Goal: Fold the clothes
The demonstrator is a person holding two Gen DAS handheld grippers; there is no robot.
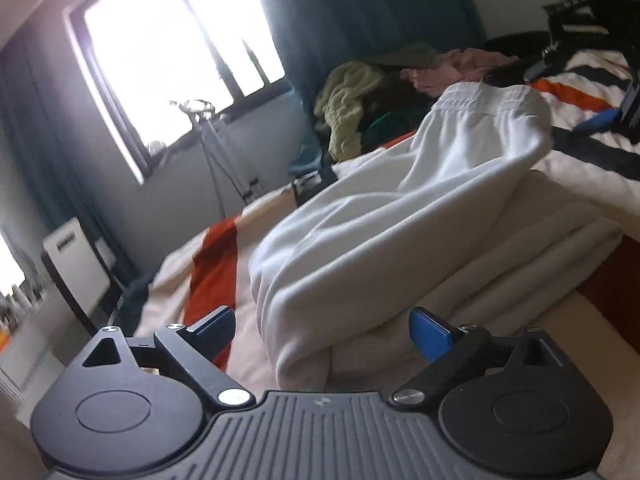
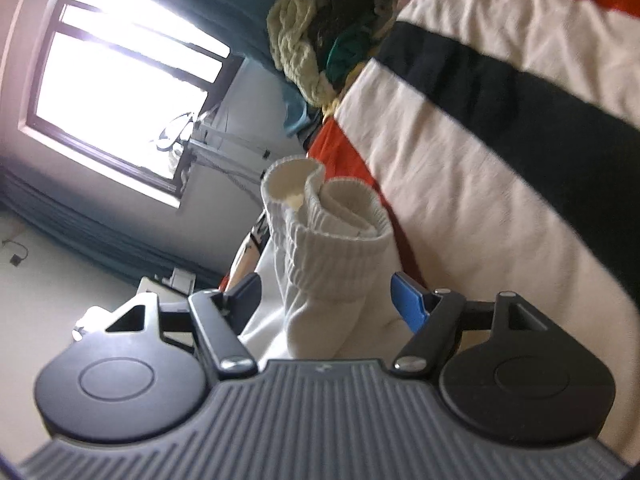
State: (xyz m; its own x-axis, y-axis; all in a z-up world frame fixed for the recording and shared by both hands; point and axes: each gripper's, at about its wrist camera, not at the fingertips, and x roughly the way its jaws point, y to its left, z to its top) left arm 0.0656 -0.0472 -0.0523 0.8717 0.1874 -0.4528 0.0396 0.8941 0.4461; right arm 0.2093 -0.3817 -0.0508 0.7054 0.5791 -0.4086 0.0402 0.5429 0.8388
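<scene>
A white sweat garment (image 1: 400, 208) lies in a folded bundle on the striped bed cover (image 1: 216, 264). My left gripper (image 1: 322, 334) is open, its jaws wide on either side of the bundle's near folded end, not closed on it. My right gripper (image 2: 326, 300) is open too, with the garment's ribbed white cuffs (image 2: 332, 224) standing up between its jaws. The right gripper also shows in the left wrist view (image 1: 600, 120) at the far right, beyond the garment's waistband (image 1: 488, 98).
A heap of unfolded clothes, yellow-green (image 1: 348, 108), pink (image 1: 460, 66) and dark, sits at the far end of the bed; it also shows in the right wrist view (image 2: 304, 48). A bright window (image 1: 168, 52) and a white appliance (image 1: 76, 264) lie left of the bed.
</scene>
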